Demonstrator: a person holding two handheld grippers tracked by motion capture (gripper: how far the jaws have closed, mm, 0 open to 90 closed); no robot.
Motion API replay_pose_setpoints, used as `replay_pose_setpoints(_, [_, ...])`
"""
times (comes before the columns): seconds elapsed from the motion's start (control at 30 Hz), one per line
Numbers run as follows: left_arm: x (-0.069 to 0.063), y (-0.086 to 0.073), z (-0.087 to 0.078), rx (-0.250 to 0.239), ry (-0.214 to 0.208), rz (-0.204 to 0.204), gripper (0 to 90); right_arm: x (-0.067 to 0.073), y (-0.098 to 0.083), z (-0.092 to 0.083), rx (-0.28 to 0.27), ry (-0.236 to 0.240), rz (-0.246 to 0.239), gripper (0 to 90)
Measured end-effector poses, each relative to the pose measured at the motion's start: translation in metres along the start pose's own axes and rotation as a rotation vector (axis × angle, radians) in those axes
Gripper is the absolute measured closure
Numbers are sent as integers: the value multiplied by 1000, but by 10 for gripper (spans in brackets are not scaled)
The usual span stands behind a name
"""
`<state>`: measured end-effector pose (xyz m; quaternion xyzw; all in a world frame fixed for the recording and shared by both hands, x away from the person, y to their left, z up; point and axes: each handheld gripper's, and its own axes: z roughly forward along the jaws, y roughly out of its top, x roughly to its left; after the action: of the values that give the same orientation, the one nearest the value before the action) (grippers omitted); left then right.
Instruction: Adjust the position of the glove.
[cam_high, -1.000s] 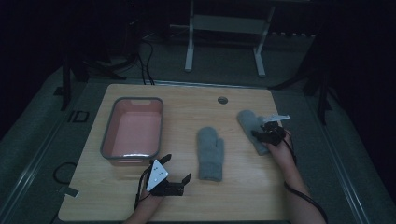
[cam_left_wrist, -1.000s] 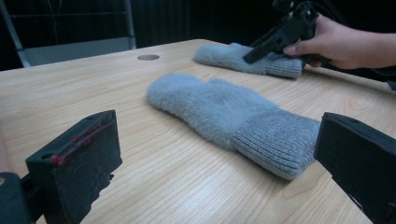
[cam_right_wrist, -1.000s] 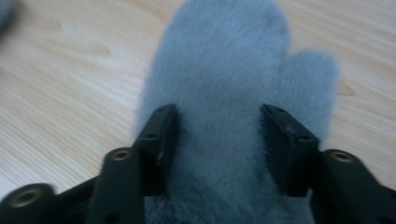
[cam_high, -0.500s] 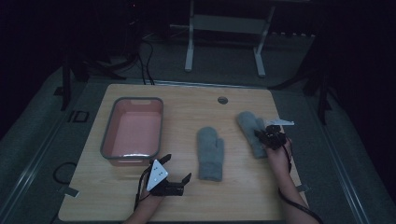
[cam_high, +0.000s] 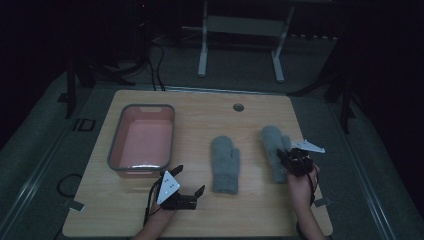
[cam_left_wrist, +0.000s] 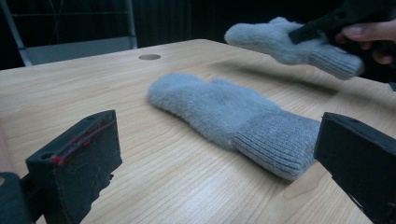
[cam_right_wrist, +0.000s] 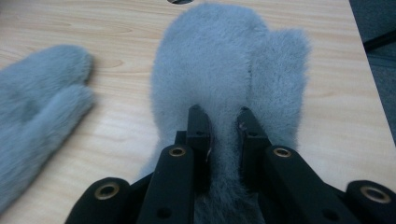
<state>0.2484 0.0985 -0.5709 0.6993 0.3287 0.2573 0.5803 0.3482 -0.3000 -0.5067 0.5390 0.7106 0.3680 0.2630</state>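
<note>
Clamped between the jaws of the right gripper (cam_high: 286, 159) was a fluffy grey wool mitten (cam_right_wrist: 229, 79), pinched along its middle with fur bunched up between the two black pads. That held mitten hung just above the right side of the pale wooden table (cam_high: 200, 220), its ribbed cuff toward the person's hand (cam_high: 299, 187) and its rounded tip pointing away toward the far edge; from the left gripper view it showed lifted, with a shadow on the wood beneath it. Beside it, nearer the table's middle, a second matching grey mitten (cam_high: 225, 163) lay flat, cuff toward the person. The left gripper (cam_high: 189, 188) rested low at the near edge, just beside that second mitten's cuff, its jaws spread wide with nothing between them. Farther left sat a rectangular grey-rimmed plastic tub with a pink inside (cam_high: 116, 148), well apart from both mittens. A small round hole (cam_high: 238, 107) marked the table's far side.
</note>
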Motion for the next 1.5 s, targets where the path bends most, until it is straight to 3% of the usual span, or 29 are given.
replay_pose_setpoints(0.23, [0,0,0,0,1,-1,9,15,-14,-19,-15,-37,62,793])
replay_pose_setpoints(0.3, [0,0,0,-1,1,3,9,16,-22,-16,7,-34,90,792])
replay_pose_setpoints(0.5, [-1,0,0,0,2,4,9,15,-32,-9,37,-49,91,790])
replay_pose_setpoints(0.53, [0,0,0,1,1,3,9,12,-39,-1,67,-67,102,783])
replay_pose_setpoints(0.67, [-1,0,1,2,1,5,9,8,-46,5,90,-76,125,759])
replay_pose_setpoints(0.8, [-1,0,0,2,0,10,9,11,-47,7,83,-91,99,702])
replay_pose_setpoints(0.87, [-1,0,0,2,0,11,9,12,-47,8,83,-93,89,652])
replay_pose_setpoints(0.93, [-1,0,0,0,0,9,9,12,-42,5,96,-75,78,543])
replay_pose_setpoints(0.97, [-1,0,0,1,0,8,9,12,-42,5,96,-75,78,543])
replay_pose_setpoints(1.03, [-1,0,0,0,0,4,9,11,-34,0,102,-44,33,442])
replay_pose_setpoints(1.1, [0,0,0,1,-2,2,9,10,-32,-2,101,-35,18,425])
replay_pose_setpoints(1.13, [0,0,0,0,-3,0,9,6,-28,-5,106,19,5,399])
replay_pose_setpoints(1.27, [-1,0,0,2,0,3,9,1,-25,-5,108,69,-30,403])
replay_pose_setpoints(1.33, [-1,0,0,2,0,2,9,0,-26,-1,129,94,-75,402])
replay_pose_setpoints(1.4, [0,0,0,3,0,1,9,0,-28,3,133,71,-98,403])
replay_pose_setpoints(1.5, [0,0,0,2,0,1,9,-5,-30,9,133,44,-69,413])
